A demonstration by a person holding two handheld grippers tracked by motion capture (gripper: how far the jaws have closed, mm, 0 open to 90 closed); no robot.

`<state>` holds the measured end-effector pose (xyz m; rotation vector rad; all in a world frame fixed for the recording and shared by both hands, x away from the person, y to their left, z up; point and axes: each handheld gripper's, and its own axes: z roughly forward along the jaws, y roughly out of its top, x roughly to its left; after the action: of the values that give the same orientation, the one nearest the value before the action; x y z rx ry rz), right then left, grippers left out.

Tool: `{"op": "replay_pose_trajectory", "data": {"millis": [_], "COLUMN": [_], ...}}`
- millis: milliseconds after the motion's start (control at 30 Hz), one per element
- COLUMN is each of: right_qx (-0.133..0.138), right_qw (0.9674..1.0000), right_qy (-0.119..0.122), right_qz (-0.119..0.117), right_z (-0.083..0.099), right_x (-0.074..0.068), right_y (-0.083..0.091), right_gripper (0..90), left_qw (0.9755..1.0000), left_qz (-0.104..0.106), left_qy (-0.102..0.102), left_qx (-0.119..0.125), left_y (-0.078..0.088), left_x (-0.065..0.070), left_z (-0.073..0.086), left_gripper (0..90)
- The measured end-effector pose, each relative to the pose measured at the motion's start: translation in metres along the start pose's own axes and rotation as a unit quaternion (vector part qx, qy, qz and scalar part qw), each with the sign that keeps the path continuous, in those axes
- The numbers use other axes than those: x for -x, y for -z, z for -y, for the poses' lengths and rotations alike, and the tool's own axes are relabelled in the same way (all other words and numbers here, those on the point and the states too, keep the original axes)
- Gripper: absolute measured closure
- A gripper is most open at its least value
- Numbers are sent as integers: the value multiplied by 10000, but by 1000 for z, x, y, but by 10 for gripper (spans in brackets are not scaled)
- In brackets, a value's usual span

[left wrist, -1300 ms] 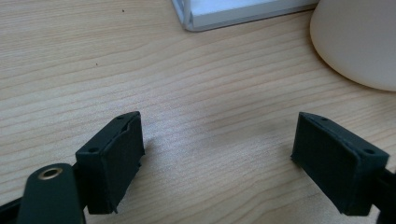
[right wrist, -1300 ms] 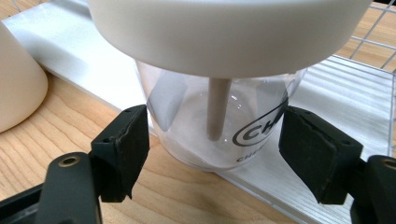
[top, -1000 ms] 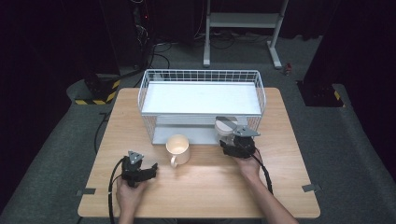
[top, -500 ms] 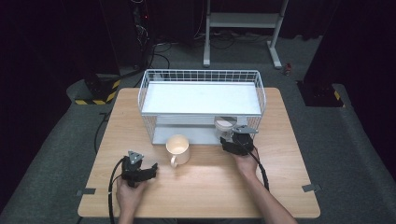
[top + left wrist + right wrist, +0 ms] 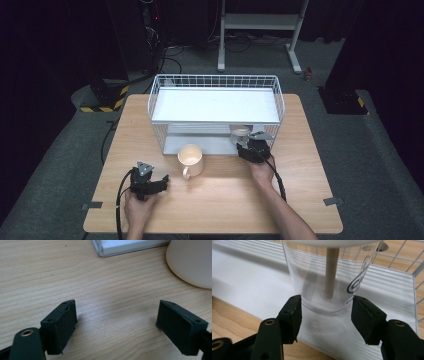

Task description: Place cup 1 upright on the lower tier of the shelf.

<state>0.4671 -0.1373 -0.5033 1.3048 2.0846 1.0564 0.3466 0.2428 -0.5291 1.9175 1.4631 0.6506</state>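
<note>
Wooden table (image 5: 300, 190) w/ white wire rack (image 5: 215, 100); right gripper (image 5: 325, 308) jaws just closing, flanking clear plastic cup (image 5: 329, 272) on lower shelf. Cream mug (image 5: 191, 159) nearby. Left gripper (image 5: 116, 322) jaws apart, empty.

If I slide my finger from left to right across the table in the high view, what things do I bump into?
Left gripper → cream mug → clear plastic cup on the wire rack's lower shelf → right gripper, its jaws just closing around that cup's base.
</note>
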Motion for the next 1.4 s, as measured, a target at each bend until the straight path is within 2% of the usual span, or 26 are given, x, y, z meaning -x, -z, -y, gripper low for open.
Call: {"op": "replay_pose_trajectory", "data": {"millis": [600,1100,1400], "right_qx": [-42,-30,-28], "right_qw": [9998,9999,9999], "right_qy": [37,50,64], "right_qz": [173,143,136], "right_z": [2,2,2], "right_x": [3,5,7], "right_y": [-8,-9,-9], "right_gripper": [517,598,616], "left_qw": [10000,10000,10000], "left_qz": [0,0,0], "left_qy": [0,1,2], "left_qx": [-1,-1,0], "left_y": [0,0,0], "left_x": [0,0,0], "left_z": [0,0,0], "left_gripper": [166,166,167]}}
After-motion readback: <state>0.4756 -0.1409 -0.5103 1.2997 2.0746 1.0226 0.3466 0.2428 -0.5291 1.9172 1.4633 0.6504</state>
